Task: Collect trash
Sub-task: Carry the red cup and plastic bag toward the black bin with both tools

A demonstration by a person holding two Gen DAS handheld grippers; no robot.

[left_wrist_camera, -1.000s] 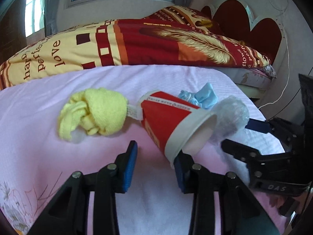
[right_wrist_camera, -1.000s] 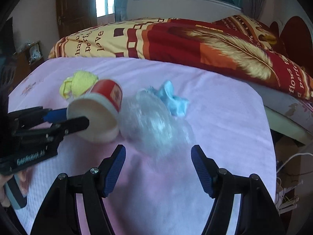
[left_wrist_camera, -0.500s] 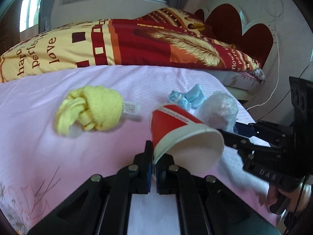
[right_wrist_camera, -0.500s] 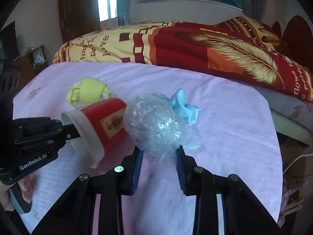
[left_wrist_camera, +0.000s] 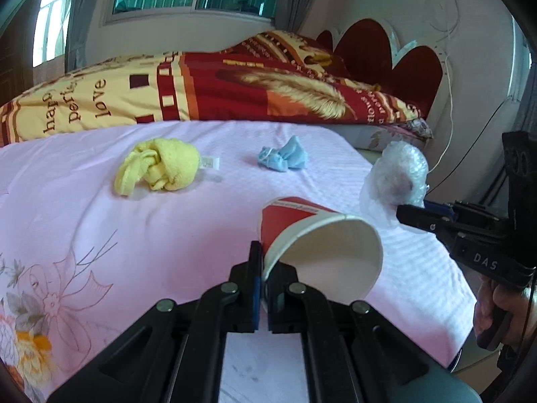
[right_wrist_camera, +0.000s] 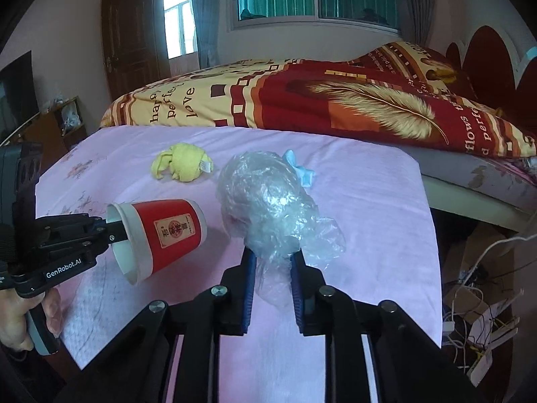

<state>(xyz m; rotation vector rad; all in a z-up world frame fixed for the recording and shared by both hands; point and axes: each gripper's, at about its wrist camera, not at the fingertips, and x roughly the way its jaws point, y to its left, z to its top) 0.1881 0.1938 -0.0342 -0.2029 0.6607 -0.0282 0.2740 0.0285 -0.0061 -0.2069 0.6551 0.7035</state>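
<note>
- Left gripper [left_wrist_camera: 262, 280] pinches the rim wall of the paper cup [left_wrist_camera: 322, 245]: one finger inside, one outside, pads clamped. Cup is held clear of the pink sheet [left_wrist_camera: 100, 221], lying on its side, open mouth facing the gripper, base pointing away.
- Right gripper [right_wrist_camera: 272, 275] has just been closing, and its pads now squeeze the tail of the plastic wrap ball [right_wrist_camera: 268, 201]; ball bulges out ahead of the fingers, off the sheet.
- Relative to the cup: wrap ball just beside its base on the right, not touching as far as I can tell.
- Also relative to the cup: yellow cloth [left_wrist_camera: 161, 168] and blue wad [left_wrist_camera: 283, 158] lie farther out on the sheet, well apart from both grippers. Cloth is on the left gripper's side, wad nearer the right.
- My read: both hands are full, no bin in view, drop-off comes first.
</note>
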